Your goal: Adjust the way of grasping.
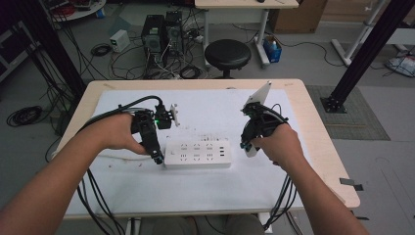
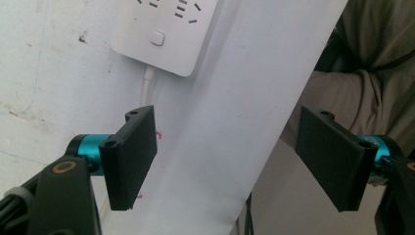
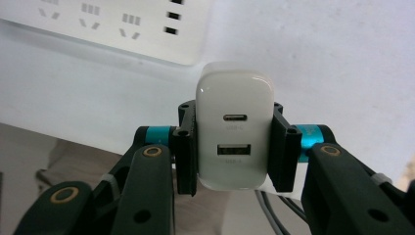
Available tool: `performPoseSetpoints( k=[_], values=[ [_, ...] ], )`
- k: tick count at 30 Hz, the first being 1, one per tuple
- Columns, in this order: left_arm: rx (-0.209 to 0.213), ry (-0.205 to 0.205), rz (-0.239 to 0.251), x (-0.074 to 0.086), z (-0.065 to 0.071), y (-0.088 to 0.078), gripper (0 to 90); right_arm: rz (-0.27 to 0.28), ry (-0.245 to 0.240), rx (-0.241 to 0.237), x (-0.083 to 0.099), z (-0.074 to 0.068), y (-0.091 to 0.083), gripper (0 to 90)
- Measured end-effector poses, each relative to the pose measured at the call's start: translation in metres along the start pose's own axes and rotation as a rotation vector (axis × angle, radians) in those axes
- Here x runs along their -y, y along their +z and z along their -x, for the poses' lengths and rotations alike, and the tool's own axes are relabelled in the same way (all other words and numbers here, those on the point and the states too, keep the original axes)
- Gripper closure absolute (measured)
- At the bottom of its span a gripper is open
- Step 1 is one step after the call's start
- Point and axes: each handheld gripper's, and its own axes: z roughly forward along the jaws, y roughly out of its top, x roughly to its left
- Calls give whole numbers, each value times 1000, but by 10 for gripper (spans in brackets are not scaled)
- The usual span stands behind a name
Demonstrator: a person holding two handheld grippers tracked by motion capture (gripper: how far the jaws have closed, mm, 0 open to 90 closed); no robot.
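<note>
A white power strip (image 1: 197,153) lies flat on the white mat, with its sockets facing up. My left gripper (image 1: 157,158) points down at the strip's left end. In the left gripper view its jaws (image 2: 232,161) stand open with nothing between them, above the mat's near edge; the strip's switch end (image 2: 164,34) and its white cord (image 2: 148,85) lie just beyond. My right gripper (image 1: 247,147) hovers just right of the strip. In the right gripper view it (image 3: 234,117) is shut on a white USB charger (image 3: 235,93), whose two ports face the camera, and the strip (image 3: 112,24) lies ahead.
The white mat (image 1: 210,112) covers most of a wooden table (image 1: 318,137). Cables trail from both grippers over the near edge. Beyond the far edge stand a black stool (image 1: 227,54), computer boxes (image 1: 161,32) and floor cables. A black frame post (image 1: 364,54) rises at the right.
</note>
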Motion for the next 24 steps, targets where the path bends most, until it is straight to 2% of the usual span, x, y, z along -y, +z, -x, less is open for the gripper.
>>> performPoseSetpoints(
  k=[1, 5, 11, 19, 20, 24],
  values=[
    [-3, 7, -8, 2, -1, -2, 240, -4, 5, 4, 1, 5, -1, 618],
    [-13, -7, -18, 7, -2, -4, 240, -10, 6, 28, 2, 8, -2, 618],
    [-23, -32, -3, 13, -5, -6, 240, -1, -5, 39, 2, 13, -2, 618],
    [-23, -33, 1, 17, -7, -8, 240, -8, -7, 54, 1, 19, -3, 619],
    [-24, -32, 3, 18, -7, -9, 240, -14, -10, 74, 0, 21, -1, 619],
    [-25, -23, 8, 19, -6, -10, 240, -18, -16, 67, -1, 21, -1, 618]
  ],
)
